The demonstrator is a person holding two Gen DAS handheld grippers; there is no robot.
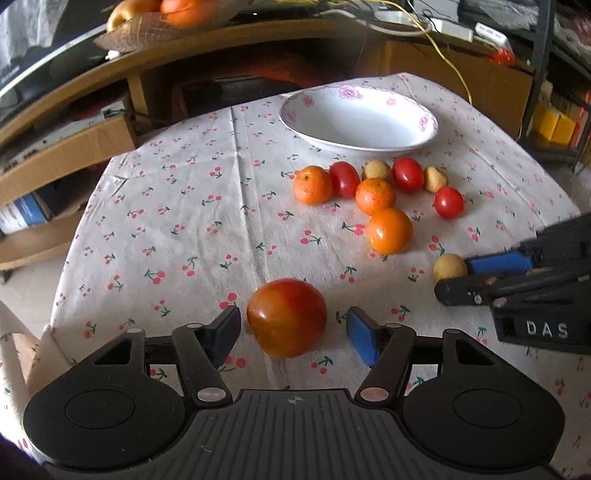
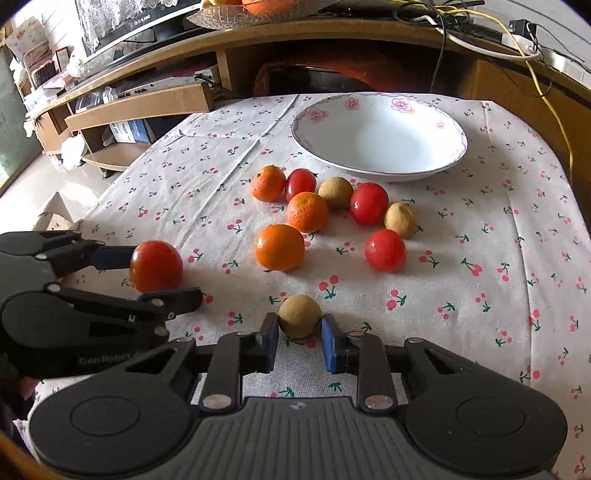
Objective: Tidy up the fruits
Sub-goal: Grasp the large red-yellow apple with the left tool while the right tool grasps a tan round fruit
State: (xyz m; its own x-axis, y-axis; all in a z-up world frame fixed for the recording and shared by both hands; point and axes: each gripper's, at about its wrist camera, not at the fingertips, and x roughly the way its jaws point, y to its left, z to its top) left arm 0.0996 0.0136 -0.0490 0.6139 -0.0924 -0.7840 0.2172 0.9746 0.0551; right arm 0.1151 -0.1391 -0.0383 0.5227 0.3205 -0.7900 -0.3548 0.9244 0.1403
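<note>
A large red-orange tomato (image 1: 286, 317) lies on the cherry-print cloth between the fingers of my left gripper (image 1: 293, 332), which is open with a gap at the right pad. My right gripper (image 2: 300, 338) is shut on a tan longan (image 2: 299, 315) that rests on the cloth at the fingertips. Further back lies a cluster of three oranges (image 2: 279, 246), three small red tomatoes (image 2: 385, 250) and two more longans (image 2: 399, 219). The white flowered bowl (image 2: 456, 147) behind them holds nothing. In the right wrist view the left gripper (image 2: 162, 277) brackets the tomato (image 2: 155, 266).
The cloth-covered table (image 1: 177, 206) drops off at the left and at the back. Behind it runs a curved wooden desk (image 2: 332, 33) with a fruit basket (image 1: 147, 26), cables and a yellow cord (image 1: 447, 59). A cardboard box (image 1: 62, 155) stands at the left.
</note>
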